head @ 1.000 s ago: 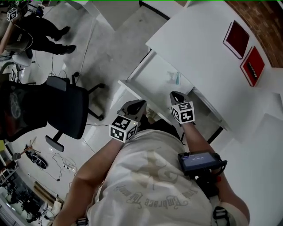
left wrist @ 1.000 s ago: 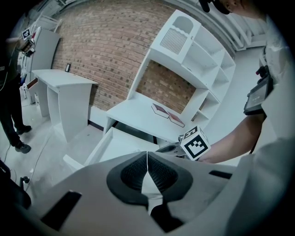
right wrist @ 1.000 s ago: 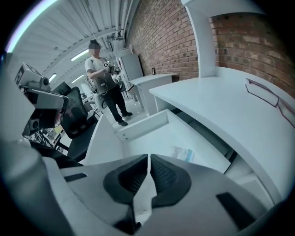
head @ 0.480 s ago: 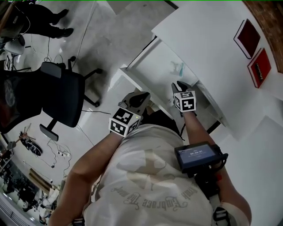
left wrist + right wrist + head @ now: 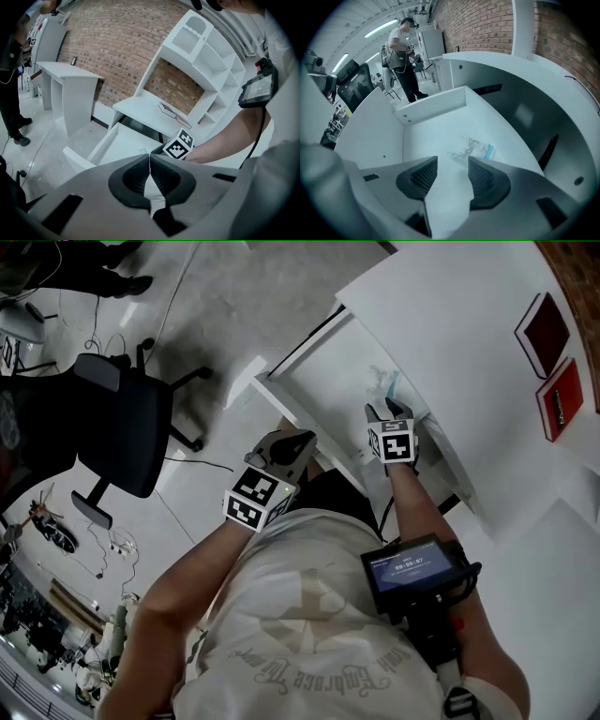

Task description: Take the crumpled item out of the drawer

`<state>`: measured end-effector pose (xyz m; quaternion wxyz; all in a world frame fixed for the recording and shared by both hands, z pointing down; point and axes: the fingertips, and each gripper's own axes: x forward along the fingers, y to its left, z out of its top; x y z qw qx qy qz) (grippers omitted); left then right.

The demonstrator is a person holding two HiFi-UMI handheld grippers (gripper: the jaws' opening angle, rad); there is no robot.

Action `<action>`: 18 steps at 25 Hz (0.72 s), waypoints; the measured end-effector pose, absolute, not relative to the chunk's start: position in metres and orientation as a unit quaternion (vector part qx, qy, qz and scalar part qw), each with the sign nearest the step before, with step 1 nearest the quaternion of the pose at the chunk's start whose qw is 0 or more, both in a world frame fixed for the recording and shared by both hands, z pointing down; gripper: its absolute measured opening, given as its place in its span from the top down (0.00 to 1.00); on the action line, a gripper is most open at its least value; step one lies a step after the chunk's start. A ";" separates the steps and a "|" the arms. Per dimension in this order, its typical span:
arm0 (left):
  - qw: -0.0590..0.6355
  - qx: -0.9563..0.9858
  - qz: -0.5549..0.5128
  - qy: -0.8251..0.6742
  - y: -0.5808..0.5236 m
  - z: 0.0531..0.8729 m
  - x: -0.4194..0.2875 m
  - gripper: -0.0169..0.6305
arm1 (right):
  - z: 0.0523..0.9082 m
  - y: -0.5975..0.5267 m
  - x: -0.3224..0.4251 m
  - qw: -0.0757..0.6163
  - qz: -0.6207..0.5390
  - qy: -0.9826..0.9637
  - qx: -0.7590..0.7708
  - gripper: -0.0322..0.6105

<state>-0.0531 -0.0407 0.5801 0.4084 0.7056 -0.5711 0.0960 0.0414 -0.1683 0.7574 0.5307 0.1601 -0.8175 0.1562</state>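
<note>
The right tongs (image 5: 452, 160) have just been opening, jaws apart with nothing between them. They point down into the pulled-out white drawer (image 5: 433, 108), where the crumpled wrapper (image 5: 476, 149) lies on the floor just beyond the tips. The left tongs (image 5: 150, 158) hang near the drawer's front, jaws pressed together and empty.
</note>
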 end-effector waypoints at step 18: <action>0.419 0.686 0.082 -0.589 -0.045 0.595 -0.084 0.94 | 0.799 -0.215 0.033 0.497 0.267 -0.772 0.293 0.51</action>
